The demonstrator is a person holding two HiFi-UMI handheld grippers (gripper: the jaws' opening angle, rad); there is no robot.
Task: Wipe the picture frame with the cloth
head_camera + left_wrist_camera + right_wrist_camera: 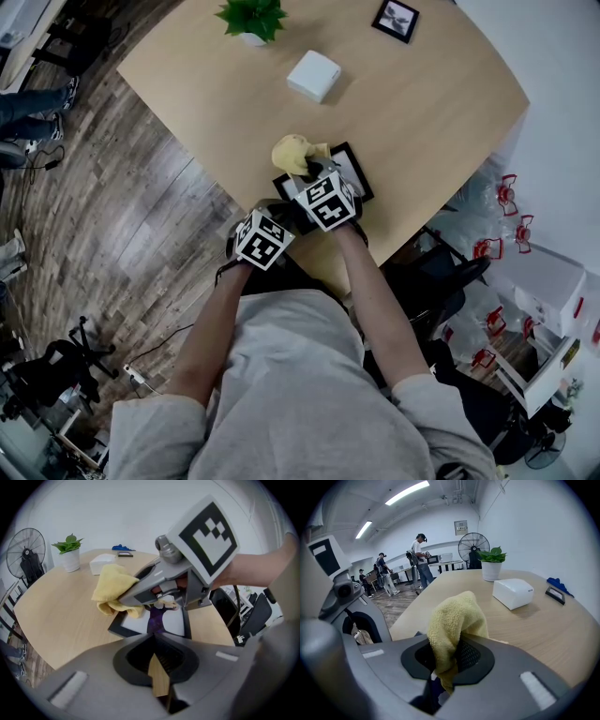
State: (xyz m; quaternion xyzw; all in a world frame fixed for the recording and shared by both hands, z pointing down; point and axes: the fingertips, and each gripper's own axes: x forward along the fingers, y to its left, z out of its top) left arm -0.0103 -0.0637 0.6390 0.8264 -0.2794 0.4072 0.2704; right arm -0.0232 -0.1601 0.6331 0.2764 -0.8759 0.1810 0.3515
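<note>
A black picture frame [349, 167] lies flat near the table's front edge, its white print showing a purple figure [156, 618]. My right gripper [310, 170] is shut on a crumpled yellow cloth [293, 153] and holds it over the frame's far left part. In the right gripper view the cloth [455, 617] rises from between the shut jaws of that gripper [449, 670]. My left gripper [277, 223] sits at the frame's near corner by the table edge. Its jaws [158, 677] are together, with only a thin wood-coloured sliver between them. The frame's near edge is hidden behind them.
Further back on the wooden table [441, 103] stand a white box [313, 75], a potted plant [251, 19] and a second small frame [395, 20]. A black chair [441, 274] stands right of the table. People [421, 557] and a fan [473, 546] are in the room beyond.
</note>
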